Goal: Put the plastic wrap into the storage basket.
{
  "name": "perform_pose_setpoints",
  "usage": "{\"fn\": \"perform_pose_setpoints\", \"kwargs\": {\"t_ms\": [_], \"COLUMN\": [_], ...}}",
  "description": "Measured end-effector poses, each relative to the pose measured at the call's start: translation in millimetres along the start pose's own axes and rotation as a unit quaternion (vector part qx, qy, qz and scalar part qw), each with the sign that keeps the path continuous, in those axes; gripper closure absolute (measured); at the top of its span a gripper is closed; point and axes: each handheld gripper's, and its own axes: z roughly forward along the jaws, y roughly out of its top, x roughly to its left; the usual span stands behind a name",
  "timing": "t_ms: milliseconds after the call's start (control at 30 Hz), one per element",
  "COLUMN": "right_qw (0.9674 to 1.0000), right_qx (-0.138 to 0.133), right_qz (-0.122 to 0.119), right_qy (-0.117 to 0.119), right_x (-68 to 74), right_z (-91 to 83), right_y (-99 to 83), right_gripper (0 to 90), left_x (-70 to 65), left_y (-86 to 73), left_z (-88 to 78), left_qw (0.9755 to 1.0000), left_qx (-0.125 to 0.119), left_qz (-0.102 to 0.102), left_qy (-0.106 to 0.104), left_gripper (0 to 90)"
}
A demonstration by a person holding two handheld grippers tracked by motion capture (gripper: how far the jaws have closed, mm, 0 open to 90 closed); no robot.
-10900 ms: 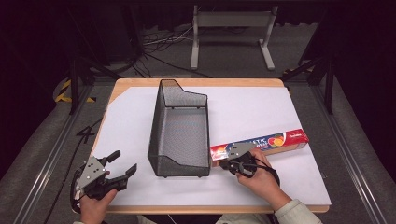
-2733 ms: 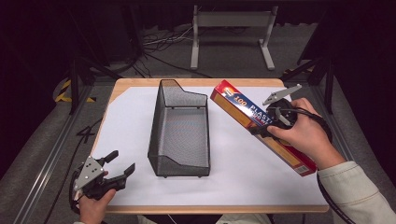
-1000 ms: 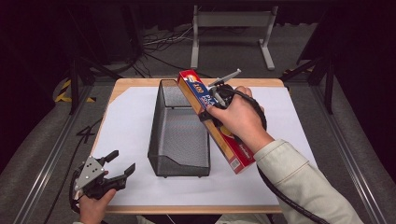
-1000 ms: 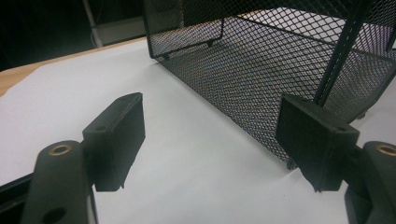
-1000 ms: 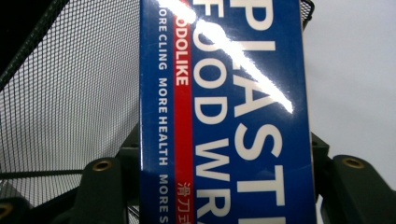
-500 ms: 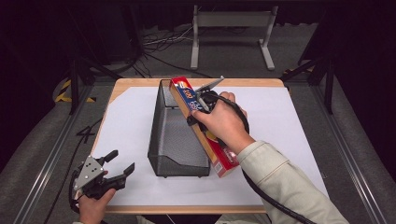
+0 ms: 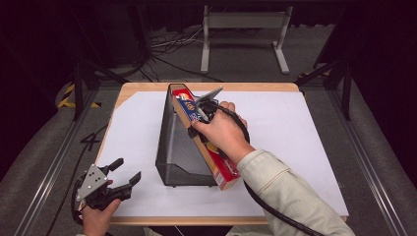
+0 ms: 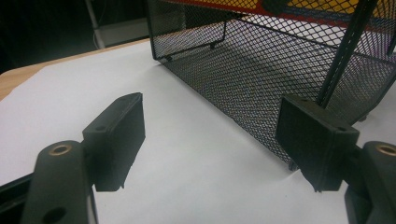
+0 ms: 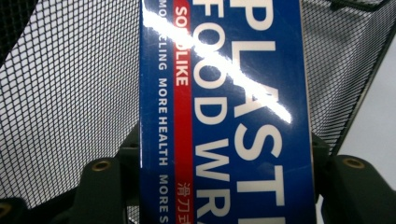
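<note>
Loading step: right tool (image 7: 200, 112) clamped across plastic wrap box (image 9: 224, 116), mesh basket (image 7: 173, 147) directly beneath. Next: lower, release inside. Left tool (image 7: 118, 174) wide, idle.

The blue face of the food wrap box (image 9: 224, 112) is showing large white letters in the right gripper view, cut off at the edges: "PLAST", "FOOD" and "WR". On the red stripe beside them, white letters are reading "SO" and "LIKE", with Chinese characters lower down. Along the box's left edge, small white print is reading "LING MORE HEALTH MORE". In the high view, the lettering on the box (image 7: 222, 169) is appearing too small to read.
</note>
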Motion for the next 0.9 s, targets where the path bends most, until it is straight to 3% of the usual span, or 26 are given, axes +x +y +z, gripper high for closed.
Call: {"fn": "perform_pose_setpoints", "kwargs": {"t_ms": [233, 900], "right_qw": [0.9999, 0.9985], "right_qx": [0.015, 0.048], "right_qz": [0.002, 0.006], "right_qy": [-0.005, -0.023], "right_x": [1.0, 1.5], "right_z": [13.8, 30.9], "right_y": [0.6, 11.8], "right_gripper": [39.6, 39.3], "left_x": [0.3, 0.9], "left_y": [-0.2, -0.5], "left_z": [-0.4, -1.0], "left_qw": [1.0000, 1.0000], "left_qx": [0.001, -0.001], "left_qz": [-0.001, -0.002], "left_qy": [0.001, 0.003], "left_gripper": [24.9, 24.9]}}
